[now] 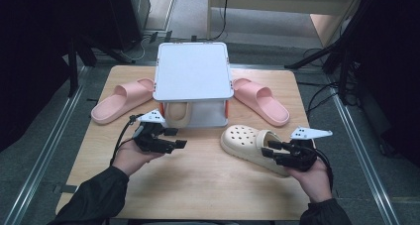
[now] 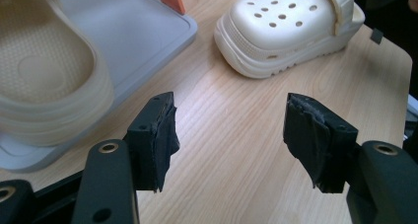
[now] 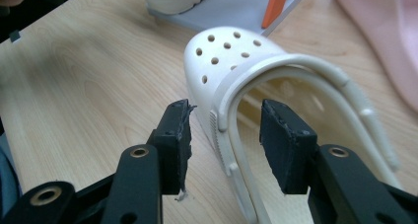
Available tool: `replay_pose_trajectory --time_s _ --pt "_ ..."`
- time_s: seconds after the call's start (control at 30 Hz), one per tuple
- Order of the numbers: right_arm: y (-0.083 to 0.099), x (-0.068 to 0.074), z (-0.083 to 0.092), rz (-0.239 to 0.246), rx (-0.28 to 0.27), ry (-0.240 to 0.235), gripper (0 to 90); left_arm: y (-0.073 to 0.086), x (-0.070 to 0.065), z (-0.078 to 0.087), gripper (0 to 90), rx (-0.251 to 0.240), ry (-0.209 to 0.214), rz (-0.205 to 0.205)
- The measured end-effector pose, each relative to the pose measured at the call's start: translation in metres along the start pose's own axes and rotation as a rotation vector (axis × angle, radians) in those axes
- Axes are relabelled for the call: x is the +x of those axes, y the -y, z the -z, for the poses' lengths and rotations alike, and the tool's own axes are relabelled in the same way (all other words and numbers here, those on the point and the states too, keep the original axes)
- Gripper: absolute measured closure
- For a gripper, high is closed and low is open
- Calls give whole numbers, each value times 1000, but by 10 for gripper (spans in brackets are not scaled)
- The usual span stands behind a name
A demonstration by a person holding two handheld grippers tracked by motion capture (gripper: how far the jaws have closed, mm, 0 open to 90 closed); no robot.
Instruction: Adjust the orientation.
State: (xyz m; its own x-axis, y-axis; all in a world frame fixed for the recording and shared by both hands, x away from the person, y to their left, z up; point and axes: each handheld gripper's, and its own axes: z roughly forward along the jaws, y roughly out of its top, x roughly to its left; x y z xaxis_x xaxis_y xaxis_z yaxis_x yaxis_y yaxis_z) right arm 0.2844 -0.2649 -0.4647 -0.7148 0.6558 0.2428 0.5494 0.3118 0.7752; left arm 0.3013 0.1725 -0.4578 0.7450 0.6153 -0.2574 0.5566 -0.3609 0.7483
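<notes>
Two pink slides, two cream clogs (one seemingly shelved), one rack

Clog before rack — slippers flanking.

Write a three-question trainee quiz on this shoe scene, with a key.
1. True or false: the right gripper has its jaws straddling the side wall of the cream clog.
2. Which shoe sits on the lower shelf of the grey rack? A) a pink slide B) a cream clog C) a black boot
3. Fill in: the left gripper has its jaws ____, with bare table between them.

Key: 1 true; 2 B; 3 open.
</notes>
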Motion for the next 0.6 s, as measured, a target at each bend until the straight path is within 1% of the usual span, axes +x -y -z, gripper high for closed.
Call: replay_pose_trajectory --time_s 0.03,0.07,0.1,0.13,0.17,0.2,0.23,0.27,0.3,0.37,0.4,0.43,0.47,0.5,0.53,0.6 --pt "0 -1 -3 -5 9 -9 557 -1 0 -1 379 -5 0 -1" --pt "0 -2 -6 -15 8 -19 557 -1 0 -1 385 -8 -3 -13" --pt "-1 -4 -10 -25 11 -39 559 -2 0 -1 397 -11 -6 -19" --pt "-1 -6 -17 -24 35 -40 567 -2 0 -1 404 -10 -7 -23" --pt "-1 -6 -17 -24 35 -40 567 -2 0 -1 404 -10 -8 -20" --pt "-1 -7 -20 -22 48 -38 573 -2 0 -2 406 -8 -6 -20" --pt "-2 -8 -25 -21 65 -44 589 -2 1 -3 405 -6 -6 -19" --pt "-3 -11 -32 -35 74 -65 614 -2 2 -3 405 6 -6 -14" --pt "-3 -11 -32 -35 74 -65 614 -2 2 -3 404 6 -6 -14" --pt "-5 -14 -39 -46 91 -82 673 -1 2 -4 405 4 -10 -9" --pt "-8 -16 -44 -62 105 -104 758 -1 3 -3 403 8 -8 -6" --pt "-8 -16 -44 -62 105 -104 758 -1 3 -3 403 8 -8 -6" --pt "-10 -16 -45 -61 114 -113 761 -1 4 -2 403 1 -5 1" --pt "-12 -14 -46 -48 124 -91 766 -1 4 -1 403 1 -8 1" --pt "-14 -13 -46 -44 132 -81 768 0 4 -1 402 1 -11 1" --pt "-17 -10 -44 -36 124 -65 769 0 5 -1 394 7 -2 8"
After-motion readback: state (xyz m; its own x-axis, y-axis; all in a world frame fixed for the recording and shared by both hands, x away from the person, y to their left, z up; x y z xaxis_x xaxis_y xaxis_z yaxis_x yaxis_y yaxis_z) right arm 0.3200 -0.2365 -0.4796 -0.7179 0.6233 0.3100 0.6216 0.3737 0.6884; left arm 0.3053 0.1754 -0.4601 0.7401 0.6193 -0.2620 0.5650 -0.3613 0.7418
